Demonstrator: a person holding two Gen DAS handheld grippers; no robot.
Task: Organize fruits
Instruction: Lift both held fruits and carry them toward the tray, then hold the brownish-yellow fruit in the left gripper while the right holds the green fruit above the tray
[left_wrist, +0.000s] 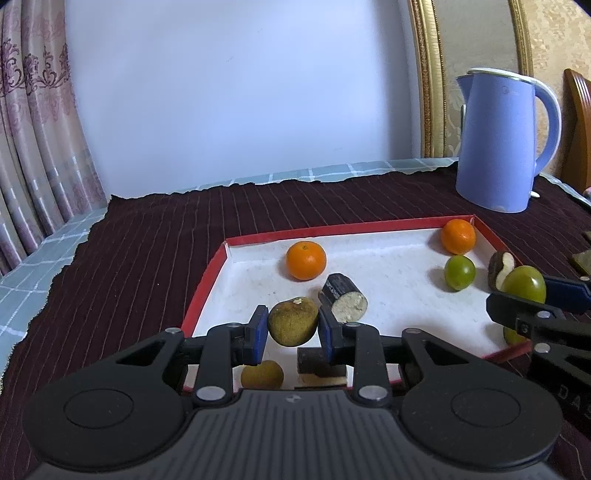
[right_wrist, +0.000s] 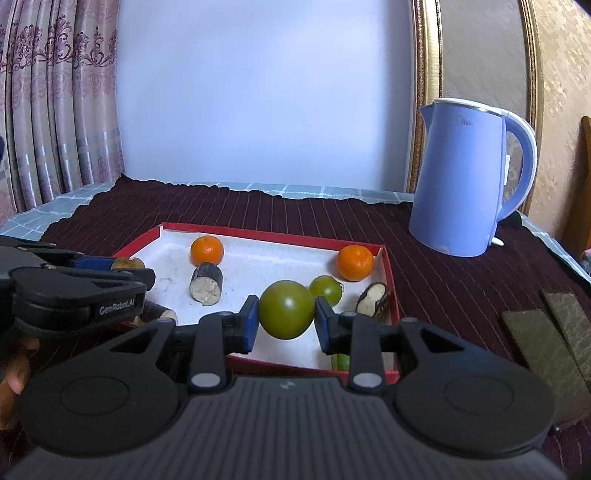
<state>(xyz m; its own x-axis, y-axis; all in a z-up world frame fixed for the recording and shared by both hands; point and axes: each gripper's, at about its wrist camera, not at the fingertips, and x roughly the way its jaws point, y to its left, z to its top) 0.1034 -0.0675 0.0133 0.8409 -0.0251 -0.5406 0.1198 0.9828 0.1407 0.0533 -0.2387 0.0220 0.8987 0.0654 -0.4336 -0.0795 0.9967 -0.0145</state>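
In the left wrist view my left gripper (left_wrist: 293, 326) is shut on a brown-green fruit (left_wrist: 293, 322) over the near left part of the red-rimmed white tray (left_wrist: 332, 230). In the right wrist view my right gripper (right_wrist: 286, 317) is shut on a large green fruit (right_wrist: 286, 309) over the tray's near edge (right_wrist: 310, 365). Resting in the tray are two oranges (left_wrist: 306, 260) (left_wrist: 458, 236), a small green fruit (left_wrist: 459, 272) and dark-skinned stem pieces (left_wrist: 343, 297) (left_wrist: 501, 268). Under my left gripper lie another brown fruit (left_wrist: 262, 373) and a stem piece (left_wrist: 321, 363).
A blue kettle (right_wrist: 465, 177) stands on the dark striped cloth behind the tray to the right. Dark flat slabs (right_wrist: 546, 339) lie on the cloth right of the tray. Curtains hang at the left, with a wall behind. The two grippers are side by side.
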